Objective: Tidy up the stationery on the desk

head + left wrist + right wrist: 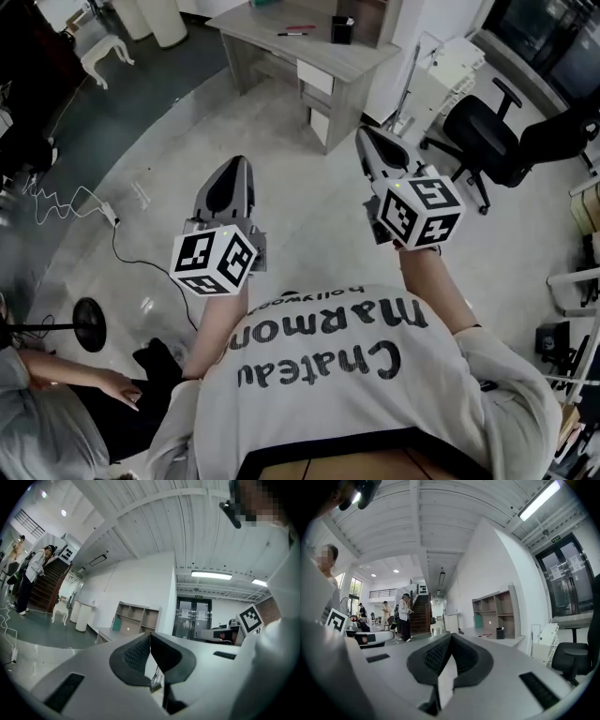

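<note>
Spot the pens point(296, 31) lying loose on the desk point(253, 26), at twelve o'clock in the head view, with a black pen pot point(342, 30) upright just at their three o'clock. Appear untouched, and sit well apart from both grippers across a stretch of open floor point(281, 122). Show up again small in the right gripper view, at about three o'clock, in front of an open shelf unit point(497, 604).

Closer in: left gripper point(236, 169) at about nine o'clock of centre, right gripper point(367, 141) at two o'clock. Held level, aimed toward the desk. Both pinched fully together tip to tip, gripping nothing.

Reads as the approach stage, with tidying proper not yet begun.

Next, probably: close the gap to the desk, spread one pair of jaws, come down across a pen's shaft, pinch, lift and drop it into the pot. Calls for a low, careful descent, since thin pens roll easily. Mind the office chair point(487, 141) at three o'clock and the cable point(112, 225) on the floor at nine o'clock while walking.
</note>
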{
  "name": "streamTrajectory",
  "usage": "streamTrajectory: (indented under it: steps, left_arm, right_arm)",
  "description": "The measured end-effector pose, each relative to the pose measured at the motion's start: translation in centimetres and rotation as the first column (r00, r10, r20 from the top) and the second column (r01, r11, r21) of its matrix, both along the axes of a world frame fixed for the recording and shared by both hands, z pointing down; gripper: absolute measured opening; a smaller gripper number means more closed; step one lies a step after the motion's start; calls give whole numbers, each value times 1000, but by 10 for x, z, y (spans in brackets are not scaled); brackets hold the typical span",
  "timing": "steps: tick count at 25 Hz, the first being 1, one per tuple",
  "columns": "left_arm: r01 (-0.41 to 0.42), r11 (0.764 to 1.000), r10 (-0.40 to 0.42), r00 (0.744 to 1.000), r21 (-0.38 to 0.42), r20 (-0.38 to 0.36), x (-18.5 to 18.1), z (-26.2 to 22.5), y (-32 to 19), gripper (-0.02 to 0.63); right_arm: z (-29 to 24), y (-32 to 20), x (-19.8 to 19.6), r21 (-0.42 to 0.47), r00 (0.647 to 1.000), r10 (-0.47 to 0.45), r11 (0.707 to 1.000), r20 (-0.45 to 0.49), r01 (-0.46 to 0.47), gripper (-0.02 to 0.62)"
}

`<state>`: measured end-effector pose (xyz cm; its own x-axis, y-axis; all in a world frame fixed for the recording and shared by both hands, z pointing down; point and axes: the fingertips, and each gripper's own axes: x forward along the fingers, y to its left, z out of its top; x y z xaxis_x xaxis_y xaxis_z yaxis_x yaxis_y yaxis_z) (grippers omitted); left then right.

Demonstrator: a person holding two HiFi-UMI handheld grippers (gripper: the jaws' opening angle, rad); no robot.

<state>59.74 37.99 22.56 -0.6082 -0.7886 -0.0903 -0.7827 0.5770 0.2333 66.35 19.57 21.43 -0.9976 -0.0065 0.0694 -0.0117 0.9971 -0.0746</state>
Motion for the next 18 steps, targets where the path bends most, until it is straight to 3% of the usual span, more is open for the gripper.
streamTrajectory:
  steps: [9,14,18]
  left_arm:
    - [8,1000,-9,999,-5,-45,-30,15,-18,17]
    - [30,999,-28,997,27,-70,-80,21,-25,17]
    - [-30,1000,30,996,6,-83,-128,26,-48,17]
  right_arm:
    - [24,-22,-32,-26,999,-16,1000,-50,15,11]
    - [30,-30,-73,-17,998,-15,1000,-61,14,11]
    - [34,-46,-119,-36,997,18,999,-81,-21,11]
